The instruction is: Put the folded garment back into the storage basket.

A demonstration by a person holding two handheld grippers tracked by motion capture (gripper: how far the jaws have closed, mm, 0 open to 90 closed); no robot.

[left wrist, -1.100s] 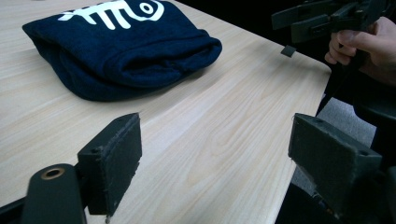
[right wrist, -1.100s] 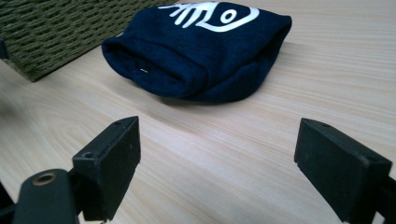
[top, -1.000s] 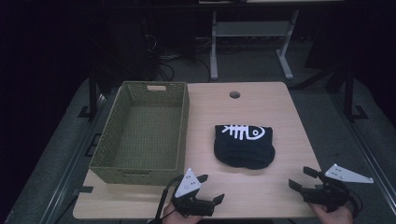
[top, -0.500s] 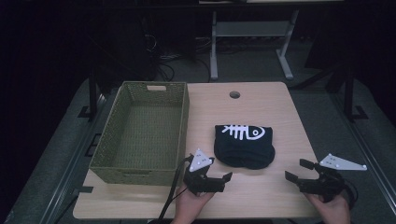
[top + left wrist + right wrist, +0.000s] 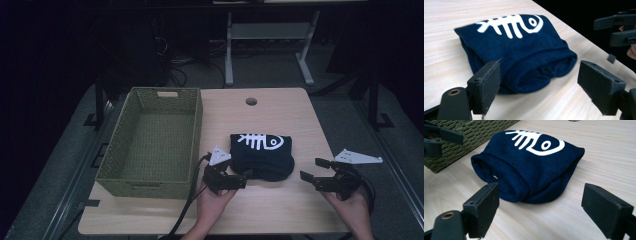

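A folded navy garment (image 5: 262,154) with a white fish-skeleton print lies on the wooden table (image 5: 280,212), right of a woven green basket (image 5: 150,145). My left gripper (image 5: 245,179) is open at the garment's near left edge, and the cloth (image 5: 524,50) lies just beyond its jaws. My right gripper (image 5: 310,169) is open a short way right of the garment, jaws pointing left at it. In the right gripper view the garment (image 5: 531,165) lies ahead of the open right gripper (image 5: 541,187). Neither gripper holds anything.
The basket (image 5: 474,135) is empty and takes up the table's left half. A round cable hole (image 5: 251,101) sits near the far edge. A white-legged stand (image 5: 265,35) is on the floor behind. Bare tabletop lies in front of and right of the garment.
My left gripper has moved forward and right, up to the garment's near edge. My right gripper has shifted left toward the garment. The garment has not moved.
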